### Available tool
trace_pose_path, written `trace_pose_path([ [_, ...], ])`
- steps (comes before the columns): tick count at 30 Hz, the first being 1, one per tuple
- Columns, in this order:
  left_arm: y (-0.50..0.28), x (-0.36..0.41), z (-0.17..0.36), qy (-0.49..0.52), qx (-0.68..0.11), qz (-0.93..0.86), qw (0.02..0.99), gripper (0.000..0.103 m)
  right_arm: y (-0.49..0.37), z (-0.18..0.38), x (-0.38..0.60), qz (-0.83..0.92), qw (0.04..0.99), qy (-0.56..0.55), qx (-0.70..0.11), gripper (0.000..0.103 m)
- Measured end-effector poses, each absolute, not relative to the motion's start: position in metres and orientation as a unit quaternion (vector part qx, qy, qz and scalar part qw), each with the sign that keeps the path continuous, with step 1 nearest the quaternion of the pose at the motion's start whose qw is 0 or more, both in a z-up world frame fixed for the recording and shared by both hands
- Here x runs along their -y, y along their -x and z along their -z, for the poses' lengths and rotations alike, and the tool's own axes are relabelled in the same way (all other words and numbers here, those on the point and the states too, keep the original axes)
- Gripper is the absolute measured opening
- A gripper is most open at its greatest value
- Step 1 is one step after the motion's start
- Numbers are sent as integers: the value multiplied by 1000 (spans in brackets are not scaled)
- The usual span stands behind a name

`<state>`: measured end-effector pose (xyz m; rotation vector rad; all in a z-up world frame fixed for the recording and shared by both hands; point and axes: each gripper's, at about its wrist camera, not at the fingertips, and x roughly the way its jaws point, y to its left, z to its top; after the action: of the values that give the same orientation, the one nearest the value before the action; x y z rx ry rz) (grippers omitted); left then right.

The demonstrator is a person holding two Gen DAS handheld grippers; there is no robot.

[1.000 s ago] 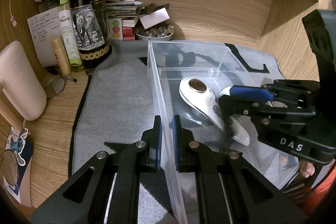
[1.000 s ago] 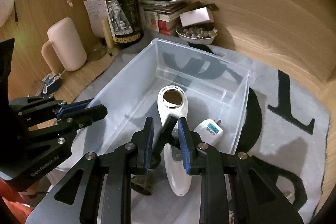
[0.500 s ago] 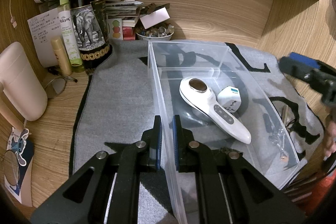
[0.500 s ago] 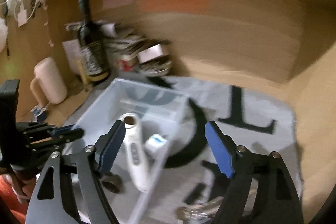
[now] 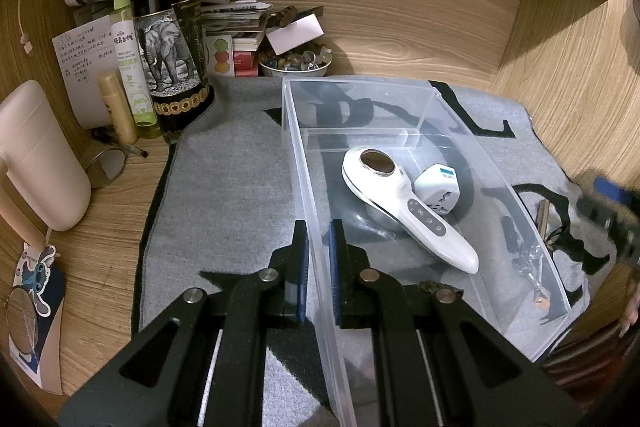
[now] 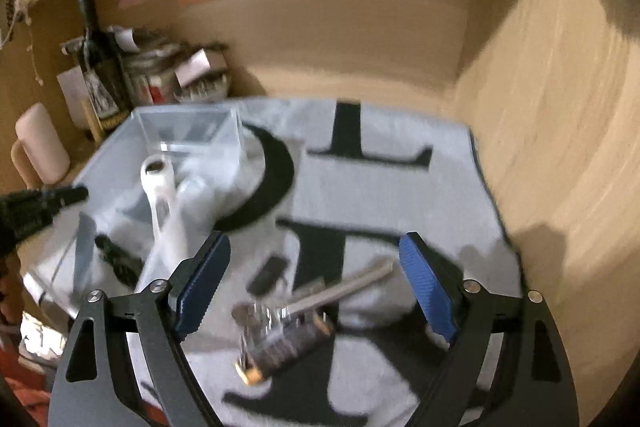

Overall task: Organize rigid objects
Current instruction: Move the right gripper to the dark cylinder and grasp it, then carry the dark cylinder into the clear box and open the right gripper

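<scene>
The near-left wall of the clear plastic storage bin point(image 5: 304, 163) is pinched by the left gripper point(image 5: 318, 251), its blue-padded jaws pressed together on the thin wall, one pad outside and one inside. The bin is seen standing on a grey felt mat with large black letters point(image 5: 224, 179), which is spread over the wooden desk point(image 5: 96, 251).

Inside the bin, a white handheld device with a dark round head and a row of buttons point(image 5: 404, 211) is laid diagonally on the floor, head toward the back wall. Just beside it, touching its side, a small white cube-shaped adapter with a blue label point(image 5: 438, 187) is seen.

In the right wrist view, heavily blurred, the right gripper point(image 6: 316, 287) is held over the mat to the right of the bin, well clear of it. Its jaws have just been opening and are now spread wide, with nothing pressed by the pads. Below and between them on the mat, a bunch of silver keys with a long metal bar and a dark fob point(image 6: 288, 323) is made out, and a small dark flat object point(image 6: 266, 275) lies near it; finer detail cannot be told.

At the back left, a dark wine bottle with an elephant label point(image 5: 168, 39) is stood upright against the wooden wall.
</scene>
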<state>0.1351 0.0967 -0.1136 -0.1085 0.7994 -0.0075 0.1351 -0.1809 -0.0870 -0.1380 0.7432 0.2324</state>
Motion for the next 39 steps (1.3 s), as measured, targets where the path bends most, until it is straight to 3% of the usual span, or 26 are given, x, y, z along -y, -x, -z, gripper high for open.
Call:
trace_pose_path([
  [10, -135, -96, 114, 53, -389, 3, 920, 9, -132, 141, 192, -90, 892, 44, -441, 82],
  [15, -135, -96, 114, 53, -389, 3, 920, 9, -129, 158, 194, -86, 884, 46, -456, 70],
  [22, -135, -96, 114, 53, -388, 3, 920, 9, -126, 157, 211, -63, 890, 43, -449, 23],
  [39, -134, -96, 114, 52, -387, 4, 921, 9, -140, 89, 196, -90, 932, 18, -351, 21],
])
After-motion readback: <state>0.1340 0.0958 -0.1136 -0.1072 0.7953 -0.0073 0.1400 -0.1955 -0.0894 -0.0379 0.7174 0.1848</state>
